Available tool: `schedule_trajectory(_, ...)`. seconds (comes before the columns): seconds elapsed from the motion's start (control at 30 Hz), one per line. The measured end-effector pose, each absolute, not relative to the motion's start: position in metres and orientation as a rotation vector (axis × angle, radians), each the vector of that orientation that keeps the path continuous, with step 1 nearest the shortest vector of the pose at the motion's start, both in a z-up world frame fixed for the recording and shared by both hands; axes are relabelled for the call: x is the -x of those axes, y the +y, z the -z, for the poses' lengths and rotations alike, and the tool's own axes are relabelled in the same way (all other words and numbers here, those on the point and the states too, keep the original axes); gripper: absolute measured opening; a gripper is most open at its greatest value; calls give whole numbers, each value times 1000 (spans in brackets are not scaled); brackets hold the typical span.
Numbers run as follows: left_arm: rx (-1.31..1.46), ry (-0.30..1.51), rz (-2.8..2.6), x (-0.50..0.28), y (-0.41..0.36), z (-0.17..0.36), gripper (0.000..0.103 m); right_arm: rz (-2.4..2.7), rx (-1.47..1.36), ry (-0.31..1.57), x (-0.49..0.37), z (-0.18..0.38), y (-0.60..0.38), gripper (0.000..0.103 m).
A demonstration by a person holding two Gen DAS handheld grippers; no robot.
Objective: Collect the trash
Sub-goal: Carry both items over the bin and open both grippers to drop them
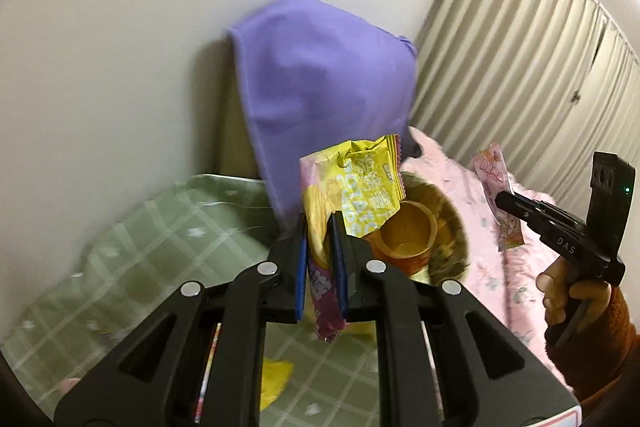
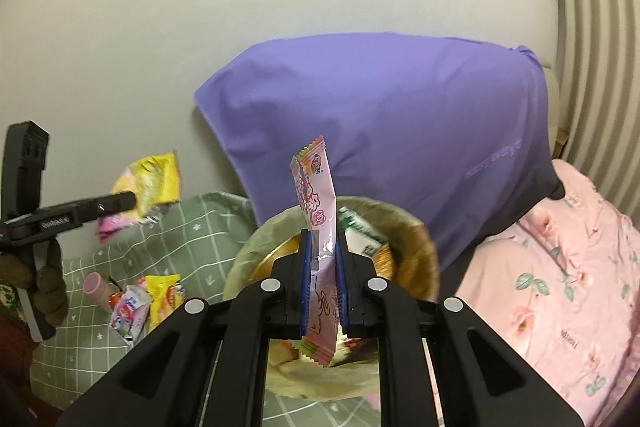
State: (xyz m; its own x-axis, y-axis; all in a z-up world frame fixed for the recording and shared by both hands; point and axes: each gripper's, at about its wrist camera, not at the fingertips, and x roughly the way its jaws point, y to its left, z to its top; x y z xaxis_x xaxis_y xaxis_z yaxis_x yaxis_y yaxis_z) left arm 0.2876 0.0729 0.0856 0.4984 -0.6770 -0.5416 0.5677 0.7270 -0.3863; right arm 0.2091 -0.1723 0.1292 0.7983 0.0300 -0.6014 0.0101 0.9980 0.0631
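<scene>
Two wrappers are in the air at once over a bed strewn w/ snack litter. Left gripper [image 1: 320,227] is clamped tight on a yellow chip bag [image 1: 360,195], pinched low so the crumpled top stands above the fingers. Right gripper [image 2: 323,247] is closed narrow on a pink wrapper [image 2: 316,203], a long flat sachet held upright. Both hang near the basket [image 2: 424,247], a round woven-looking bin lined w/ thin plastic that sits on the bed betw. the green checked sheet [image 2: 192,235] and the pink floral quilt [image 2: 560,267], w/ a purple pillow [image 2: 400,115] propped against the wall behind it.

Progress looks partial, approx. midway at best. Inside the bin there's already an orange tape roll [image 1: 408,231] and a green-and-white carton [image 2: 360,231], so some trash is in. Neither held piece has been dropped yet; the pink one sits about over the rim, the yellow one just short of it, as far as the wrist views show.

Left to do: a small heap of packets [image 2: 140,303] in yellow, white and red, plus a pink tube [image 2: 96,285], lies on the green sheet to the left, well apart from the bin. Whether more litter lies out of frame can't be told.
</scene>
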Motion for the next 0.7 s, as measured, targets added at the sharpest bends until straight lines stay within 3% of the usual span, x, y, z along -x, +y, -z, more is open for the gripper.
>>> schedule_trajectory(0.2, 152, 762, 908, -286, 1, -86, 11, 2, -101, 632, -202, -135, -214, 12)
schedule_trajectory(0.37, -15, 833, 928, -281, -48, -62, 11, -14, -148, 657, -208, -112, -231, 12)
schedule_trajectory(0.53, -73, 962, 845, -304, -61, -16, 11, -58, -184, 726, -232, -77, -233, 12)
schedule_trajectory(0.7, -65, 973, 829, -319, -61, -11, 11, -99, -186, 794, -264, -46, -223, 12)
